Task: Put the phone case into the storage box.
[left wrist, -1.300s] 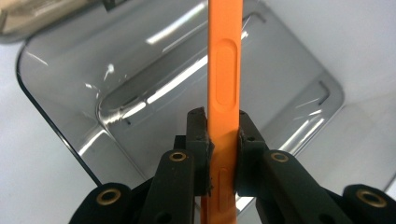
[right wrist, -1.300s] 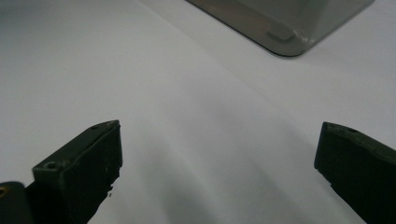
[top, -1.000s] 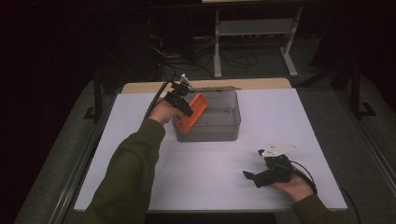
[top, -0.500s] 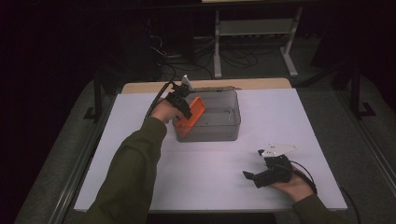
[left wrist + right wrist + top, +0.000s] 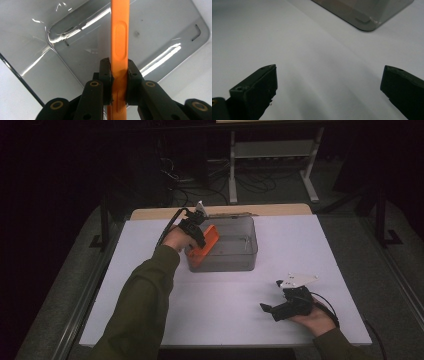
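Left gripper (image 5: 117, 75): jaws clamped on flat orange plastic piece (image 5: 119, 40), above clear rectangular plastic bin (image 5: 235, 245); right gripper (image 5: 328, 92): jaws wide apart, empty, over white table (image 5: 300, 240).

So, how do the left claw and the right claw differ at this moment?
The left claw is shut on the orange flat piece, while the right claw stands open with nothing between its jaws. The left claw is at the clear bin; the right claw rests low over the bare white table, away from the bin. Both have black jaws.
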### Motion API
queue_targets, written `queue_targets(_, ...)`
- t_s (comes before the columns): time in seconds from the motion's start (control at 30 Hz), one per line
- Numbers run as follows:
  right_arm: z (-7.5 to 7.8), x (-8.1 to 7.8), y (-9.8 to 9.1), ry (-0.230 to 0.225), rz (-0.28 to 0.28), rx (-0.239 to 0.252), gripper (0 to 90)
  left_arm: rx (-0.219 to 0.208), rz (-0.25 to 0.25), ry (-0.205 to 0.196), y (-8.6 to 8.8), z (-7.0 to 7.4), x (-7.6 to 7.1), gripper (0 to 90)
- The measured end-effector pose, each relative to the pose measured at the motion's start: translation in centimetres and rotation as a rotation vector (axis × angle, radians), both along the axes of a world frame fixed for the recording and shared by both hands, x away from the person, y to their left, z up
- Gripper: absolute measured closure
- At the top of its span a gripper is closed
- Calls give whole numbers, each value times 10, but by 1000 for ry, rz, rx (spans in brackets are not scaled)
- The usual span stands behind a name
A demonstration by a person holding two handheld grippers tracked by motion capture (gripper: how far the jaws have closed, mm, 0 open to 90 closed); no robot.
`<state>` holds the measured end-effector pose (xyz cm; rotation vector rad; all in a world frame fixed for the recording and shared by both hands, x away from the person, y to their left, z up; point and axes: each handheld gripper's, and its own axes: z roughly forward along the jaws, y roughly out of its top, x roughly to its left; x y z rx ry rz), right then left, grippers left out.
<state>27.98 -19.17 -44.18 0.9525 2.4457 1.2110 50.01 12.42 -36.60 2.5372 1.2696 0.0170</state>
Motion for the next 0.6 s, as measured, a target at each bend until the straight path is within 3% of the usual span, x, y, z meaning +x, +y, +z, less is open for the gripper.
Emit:
queue_targets(0.37,0,0,0,-1,0,-2,6,11,-5,-4,-2,0,0,741)
queue_targets(0.6,1,-1,0,3,-1,3,5,18,-14,-19,-10,8,10,694)
